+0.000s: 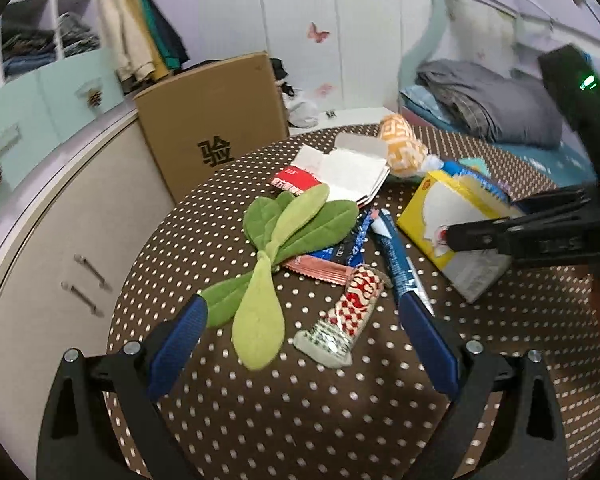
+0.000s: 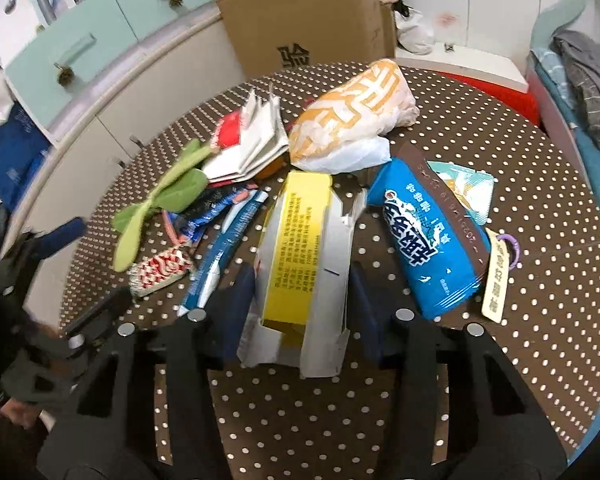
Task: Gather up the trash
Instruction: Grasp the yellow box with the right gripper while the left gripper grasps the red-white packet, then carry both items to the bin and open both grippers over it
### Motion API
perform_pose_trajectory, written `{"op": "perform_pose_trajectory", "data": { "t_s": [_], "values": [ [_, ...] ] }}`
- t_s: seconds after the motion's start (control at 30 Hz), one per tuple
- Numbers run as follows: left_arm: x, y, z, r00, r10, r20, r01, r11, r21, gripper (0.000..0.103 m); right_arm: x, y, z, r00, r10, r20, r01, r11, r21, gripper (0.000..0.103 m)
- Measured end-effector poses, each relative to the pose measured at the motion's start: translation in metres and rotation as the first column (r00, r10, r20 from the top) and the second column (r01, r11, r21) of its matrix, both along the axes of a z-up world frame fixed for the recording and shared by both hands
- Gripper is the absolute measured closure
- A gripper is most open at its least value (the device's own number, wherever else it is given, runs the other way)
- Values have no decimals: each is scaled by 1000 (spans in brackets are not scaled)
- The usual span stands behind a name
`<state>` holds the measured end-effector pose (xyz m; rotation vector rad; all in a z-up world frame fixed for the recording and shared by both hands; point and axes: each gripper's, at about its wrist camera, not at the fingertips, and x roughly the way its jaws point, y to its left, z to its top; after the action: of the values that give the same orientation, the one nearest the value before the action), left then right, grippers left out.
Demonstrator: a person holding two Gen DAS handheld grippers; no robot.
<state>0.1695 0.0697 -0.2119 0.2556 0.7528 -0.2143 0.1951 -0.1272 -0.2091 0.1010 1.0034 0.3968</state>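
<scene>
Trash lies on a round table with a brown polka-dot cloth (image 1: 300, 420). My left gripper (image 1: 304, 312) is open, its blue fingers on either side of a red-and-white patterned wrapper (image 1: 346, 318) and the tip of a green plush leaf toy (image 1: 288, 236). My right gripper (image 2: 302, 280) is shut on a yellow and white carton (image 2: 304, 240), which also shows in the left wrist view (image 1: 456, 216) with the right gripper's black finger across it. A long blue wrapper (image 1: 400, 256) lies between the two.
A blue snack bag (image 2: 428, 232), an orange-and-white bag (image 2: 356, 116), folded white paper (image 2: 252, 144), a pink wrapper (image 1: 320, 270) and a tag with a purple ring (image 2: 500, 276) lie on the table. A cardboard box (image 1: 216, 120) and cabinets (image 1: 60, 208) stand behind; a bed (image 1: 484, 104) is at right.
</scene>
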Motion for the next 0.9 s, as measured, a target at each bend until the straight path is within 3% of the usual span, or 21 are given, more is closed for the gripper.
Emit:
{"op": "perform_pose_trajectory", "data": {
  "t_s": [0.23, 0.5, 0.53, 0.57, 0.63, 0.73, 0.9],
  "values": [
    [16, -4, -14, 993, -105, -59, 108, 993, 44, 33, -28, -19, 15, 999, 9, 31, -9, 1000, 24, 58],
    [8, -19, -20, 971, -226, -81, 232, 969, 87, 33, -37, -42, 32, 998, -21, 62, 19, 999, 26, 58],
    [9, -18, -19, 971, -226, -82, 233, 969, 78, 40, -37, -44, 33, 998, -23, 66, 22, 999, 28, 58],
    [10, -18, -18, 968, -230, -95, 237, 970, 61, 57, -37, -47, 34, 997, -26, 69, 24, 999, 29, 58],
    [12, -14, -17, 963, -235, -129, 236, 972, -8, 77, -37, -50, 36, 997, -36, 75, 33, 999, 35, 58],
    [9, -15, -15, 966, -219, -138, 217, 976, -30, 91, -40, -57, 42, 995, -47, 90, 43, 998, 44, 58],
    [-2, -12, -3, 975, -180, -132, 167, 981, -102, 91, -46, -75, 54, 990, -67, 121, 60, 996, 64, 58]
  ]
}}
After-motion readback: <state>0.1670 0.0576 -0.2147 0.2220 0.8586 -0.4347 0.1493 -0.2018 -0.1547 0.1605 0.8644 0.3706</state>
